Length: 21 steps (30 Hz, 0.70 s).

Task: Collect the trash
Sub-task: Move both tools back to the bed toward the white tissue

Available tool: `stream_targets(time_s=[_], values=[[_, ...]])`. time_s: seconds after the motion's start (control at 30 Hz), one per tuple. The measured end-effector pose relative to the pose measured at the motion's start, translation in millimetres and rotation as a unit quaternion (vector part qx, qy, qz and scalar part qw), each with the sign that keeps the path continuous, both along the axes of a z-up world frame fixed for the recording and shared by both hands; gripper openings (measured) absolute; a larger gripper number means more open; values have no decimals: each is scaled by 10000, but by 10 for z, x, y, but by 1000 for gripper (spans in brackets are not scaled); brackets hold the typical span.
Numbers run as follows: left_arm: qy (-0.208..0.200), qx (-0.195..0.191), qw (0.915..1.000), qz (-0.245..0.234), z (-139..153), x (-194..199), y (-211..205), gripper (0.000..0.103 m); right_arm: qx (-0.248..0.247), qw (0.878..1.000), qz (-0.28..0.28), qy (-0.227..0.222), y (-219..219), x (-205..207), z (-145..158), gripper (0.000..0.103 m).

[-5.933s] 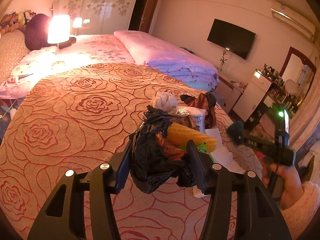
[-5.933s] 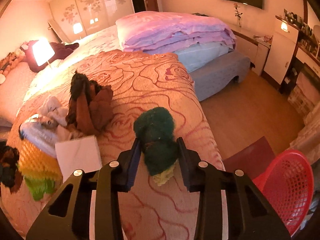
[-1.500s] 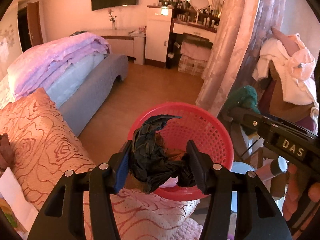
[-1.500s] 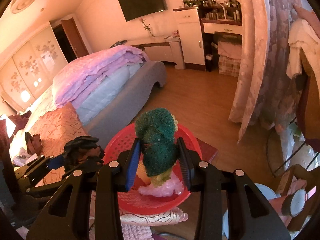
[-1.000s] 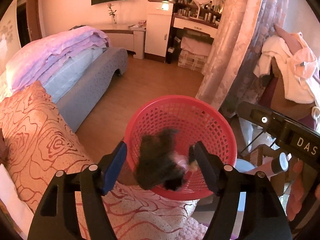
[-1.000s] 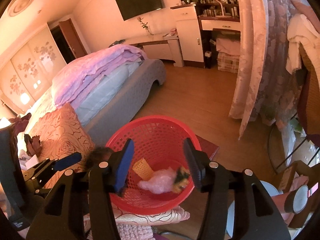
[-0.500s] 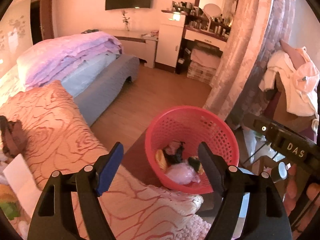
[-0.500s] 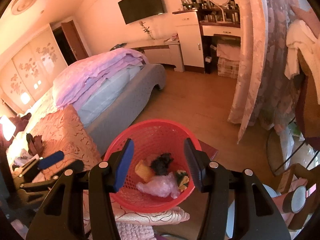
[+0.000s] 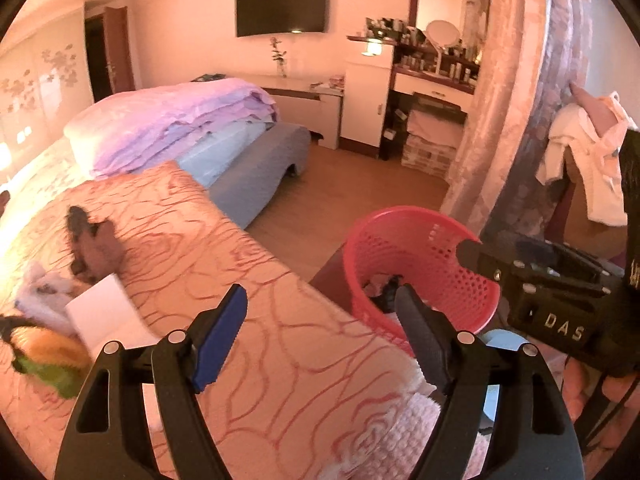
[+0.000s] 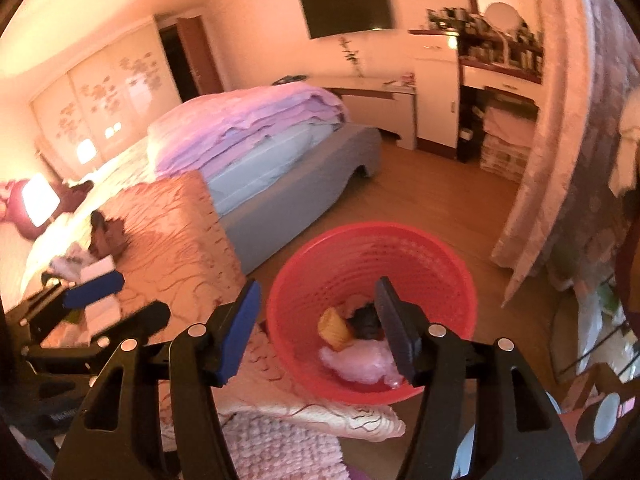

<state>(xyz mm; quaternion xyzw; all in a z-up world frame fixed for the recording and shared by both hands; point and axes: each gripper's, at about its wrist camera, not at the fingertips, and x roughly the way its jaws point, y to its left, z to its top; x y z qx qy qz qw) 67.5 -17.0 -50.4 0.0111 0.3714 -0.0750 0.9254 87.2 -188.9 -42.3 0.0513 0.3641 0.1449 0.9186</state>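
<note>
A bed (image 9: 248, 280) with a rose-patterned orange cover fills the near room; folded purple quilts (image 9: 176, 120) sit at its foot, a wall television (image 9: 280, 5) beyond. The red basket (image 10: 440, 280) stands on the wood floor beside the bed. Inside lie a black bag (image 10: 366, 322), a yellow piece and pink plastic, partly hidden by a finger. The right gripper (image 10: 316, 320) hangs above it, jaws wide and empty. The left gripper (image 9: 320, 328), equally spread and empty, hovers over the bed edge, where blurred trash (image 9: 60, 312) lies to its left.
</note>
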Motion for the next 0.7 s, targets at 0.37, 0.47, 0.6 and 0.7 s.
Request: stream_targets(time_s=[0.37, 0.47, 0.6, 0.7], values=[[-146, -137, 9966, 802, 148, -390, 739, 74, -86, 9986, 517, -19, 320, -158, 15, 58], [-207, -213, 9943, 1025, 166, -531, 1028, 74, -73, 9984, 553, -18, 328, -173, 18, 58], [-133, -341, 9894, 1403, 108, -700, 1394, 74, -70, 9984, 567, 20, 331, -184, 0, 58], [-31, -432, 9868, 1562, 38, -797, 1570, 74, -83, 9981, 603, 55, 372, -195, -24, 58]])
